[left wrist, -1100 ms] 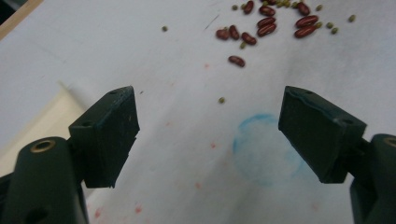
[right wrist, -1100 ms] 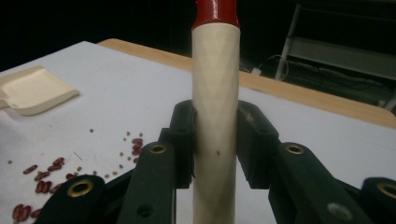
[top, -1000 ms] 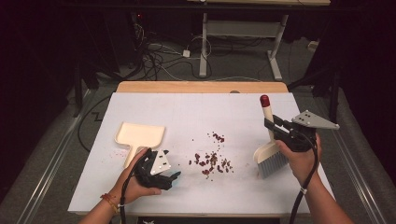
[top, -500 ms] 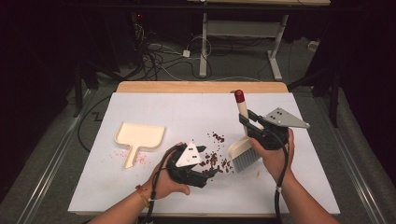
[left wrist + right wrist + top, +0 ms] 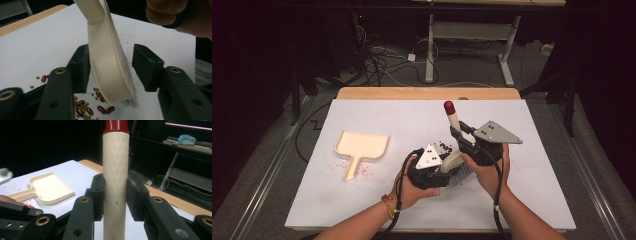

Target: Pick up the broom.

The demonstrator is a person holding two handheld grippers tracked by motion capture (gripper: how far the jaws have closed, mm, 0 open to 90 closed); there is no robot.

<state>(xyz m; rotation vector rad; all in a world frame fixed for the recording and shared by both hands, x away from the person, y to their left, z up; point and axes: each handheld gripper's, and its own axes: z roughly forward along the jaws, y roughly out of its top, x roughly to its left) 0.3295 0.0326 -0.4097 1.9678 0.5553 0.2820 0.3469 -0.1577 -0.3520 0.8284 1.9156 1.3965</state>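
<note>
A cream hand brush with a red-tipped handle (image 5: 453, 120) stands upright over a scatter of red beans (image 5: 445, 146) on the white table (image 5: 522, 200). My right gripper (image 5: 460, 136) is shut on the handle (image 5: 115, 170), jaws pressed to both sides. My left gripper (image 5: 450, 175) has come in low beside the brush head. In the left gripper view its jaws have just been closing around the brush head (image 5: 107, 62): one jaw is against it and a thin gap shows at the other. Beans (image 5: 82, 110) lie under the bristles. A cream dustpan (image 5: 361, 145) lies to the left.
Red specks mark the table by the dustpan's handle (image 5: 354, 170). In the right gripper view the dustpan (image 5: 50, 187) lies ahead on the left. A wooden strip (image 5: 427, 93) edges the table's far side, with cables and desk legs on the floor behind.
Both hands moved toward the table's middle. The brush travelled left over the beans. My left gripper left the dustpan's side, reached the brush head and narrowed its jaws around it.
</note>
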